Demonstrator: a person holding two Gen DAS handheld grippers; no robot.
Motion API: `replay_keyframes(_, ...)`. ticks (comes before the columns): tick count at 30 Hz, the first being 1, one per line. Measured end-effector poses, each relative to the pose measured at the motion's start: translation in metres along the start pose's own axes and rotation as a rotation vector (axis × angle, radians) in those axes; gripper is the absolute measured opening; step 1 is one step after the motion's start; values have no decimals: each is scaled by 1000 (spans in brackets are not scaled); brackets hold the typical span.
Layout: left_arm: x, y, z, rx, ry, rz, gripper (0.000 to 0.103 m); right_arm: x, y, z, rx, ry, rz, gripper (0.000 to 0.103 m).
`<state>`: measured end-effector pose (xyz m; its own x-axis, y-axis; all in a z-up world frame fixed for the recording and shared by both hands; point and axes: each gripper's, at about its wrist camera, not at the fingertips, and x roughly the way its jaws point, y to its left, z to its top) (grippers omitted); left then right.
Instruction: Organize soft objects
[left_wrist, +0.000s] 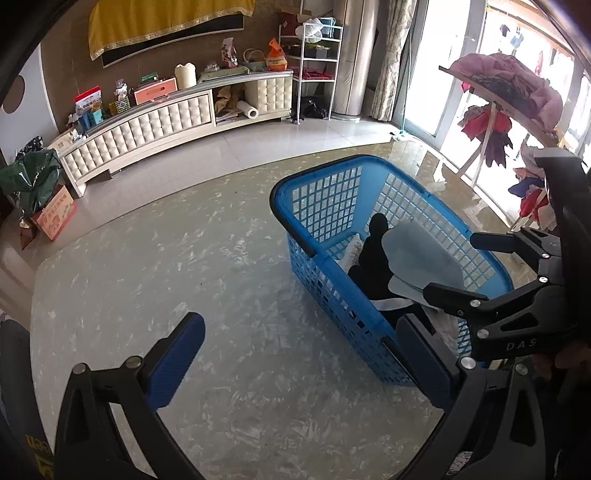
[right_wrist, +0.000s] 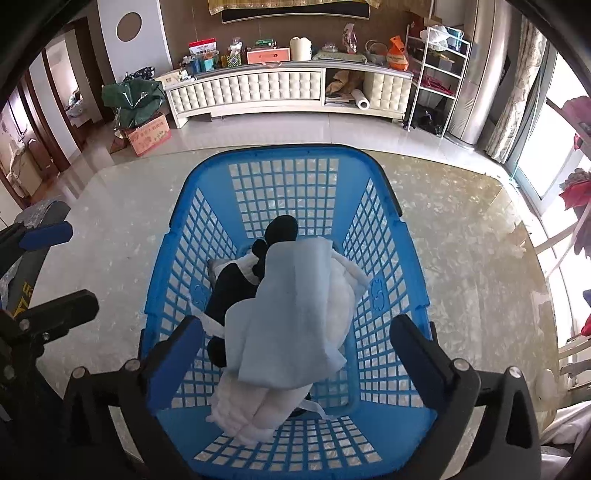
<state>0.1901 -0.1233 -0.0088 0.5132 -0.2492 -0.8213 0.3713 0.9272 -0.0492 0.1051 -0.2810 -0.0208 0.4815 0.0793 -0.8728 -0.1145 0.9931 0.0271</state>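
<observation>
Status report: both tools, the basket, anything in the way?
Left tool open, empty, beside blue basket. Right tool open over basket, nothing gripped. Light blue cloth lies atop white and black items. Nothing in the way.

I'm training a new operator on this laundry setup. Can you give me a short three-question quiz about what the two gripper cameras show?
1. True or false: the right gripper is clamped on the light blue cloth.
2. Which item lies topmost in the blue basket? A) black sock B) light blue cloth C) white cloth
3. Fill in: the left gripper hangs over the bare ____, beside the basket.

Key
1. False: its jaws stand wide open above the cloth.
2. B: the black sock and white cloth lie under it.
3. Table.
</observation>
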Motion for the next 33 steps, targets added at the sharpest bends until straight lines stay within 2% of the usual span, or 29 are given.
replay_keyframes(10, -28, 3, -13, 6, -40, -15, 103, -25, 11, -19, 49, -45, 17, 103)
replay_keyframes(18, -77, 14, -31, -33, -135, -10, 103, -79, 39, -25, 59, -184, -14, 103)
replay_keyframes(24, -119, 21, -48, -67, -217, -6, 103, -111, 71, -27, 24, -273, 2, 103)
replay_keyframes(33, -178, 30, -78, -70, -345, 89, 103, -141, 105, -33, -29, -390, 6, 103)
